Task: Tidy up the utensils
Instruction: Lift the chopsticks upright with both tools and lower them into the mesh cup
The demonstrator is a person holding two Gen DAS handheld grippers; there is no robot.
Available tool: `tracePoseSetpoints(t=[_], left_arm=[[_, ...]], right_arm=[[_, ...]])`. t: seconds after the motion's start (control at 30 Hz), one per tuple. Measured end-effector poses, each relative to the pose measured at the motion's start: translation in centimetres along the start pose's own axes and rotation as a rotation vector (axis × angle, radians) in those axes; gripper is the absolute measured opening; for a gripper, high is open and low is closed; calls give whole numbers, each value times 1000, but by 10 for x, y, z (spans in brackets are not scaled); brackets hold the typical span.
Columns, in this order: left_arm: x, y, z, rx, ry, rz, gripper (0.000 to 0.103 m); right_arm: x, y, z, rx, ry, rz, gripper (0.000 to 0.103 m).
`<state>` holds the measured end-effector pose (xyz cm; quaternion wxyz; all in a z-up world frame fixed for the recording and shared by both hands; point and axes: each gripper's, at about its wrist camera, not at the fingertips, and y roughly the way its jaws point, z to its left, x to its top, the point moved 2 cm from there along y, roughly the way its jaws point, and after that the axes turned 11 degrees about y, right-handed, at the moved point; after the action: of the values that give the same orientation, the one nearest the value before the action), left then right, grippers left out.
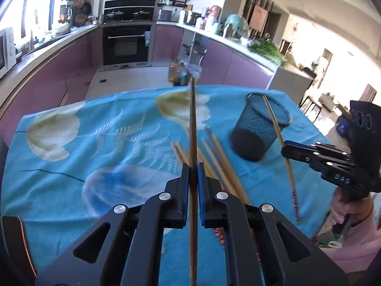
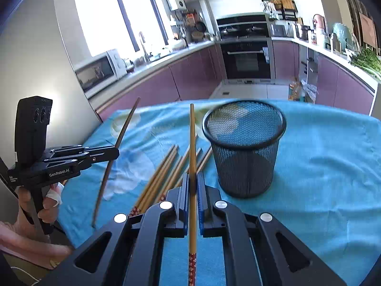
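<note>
Both pairs of jaws are pinching a chopstick each: the left gripper (image 1: pixel 193 166) is clamped on a dark brown chopstick (image 1: pixel 193 124) that runs forward along its fingers, and the right gripper (image 2: pixel 193 176) is clamped on a lighter bamboo chopstick (image 2: pixel 192 143) with a red patterned end near the camera. The black mesh cup (image 2: pixel 245 147) stands upright on the blue floral cloth (image 2: pixel 321 166) covering the counter, right of the middle and just beside the right gripper's stick; it looks empty. The loose chopsticks (image 2: pixel 164 174) lie fanned on the cloth to the left of the cup, near the person. The step in hand seems to be dropping the held sticks into the cup. To do it well, each stick should probably be tipped toward vertical, with its lower end brought over the rim's open mouth before the jaws let go, since a slanted release may strike the rim or skid off. The cup is light mesh and could tip if a stick levers against its wall, so a low, central release is safer. Taking turns, right first as it is nearer, would keep the two grippers from crowding over the opening.
</note>
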<state>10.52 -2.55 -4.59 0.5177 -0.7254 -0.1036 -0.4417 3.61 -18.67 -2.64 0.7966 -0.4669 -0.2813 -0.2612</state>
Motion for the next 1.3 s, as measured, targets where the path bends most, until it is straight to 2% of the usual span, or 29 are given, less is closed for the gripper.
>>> tracePoseSetpoints(t=[0.4,0.63,0.87,1.07,1.13,1.3], left_arm=[[53,-68,-25,-107,28,-197,8],[104,-80,-42,-130,48,-287,8],[150,-84,-62,-175,64,-353,8],[174,-62,-85,-186,92,-332,8],[174,-46,-90,-181,102,-294,8],[164,5,-98,-186,117,-190,8]], right_arm=[[41,-46,3,84,-5,-180,5],[82,-70,2,114,-36,-259,5],[113,-89,2,103,-75,-322,5],[123,-88,-7,71,-83,-342,5],[123,-80,-12,58,-79,-319,5],[116,-46,-22,18,-79,-188,6]])
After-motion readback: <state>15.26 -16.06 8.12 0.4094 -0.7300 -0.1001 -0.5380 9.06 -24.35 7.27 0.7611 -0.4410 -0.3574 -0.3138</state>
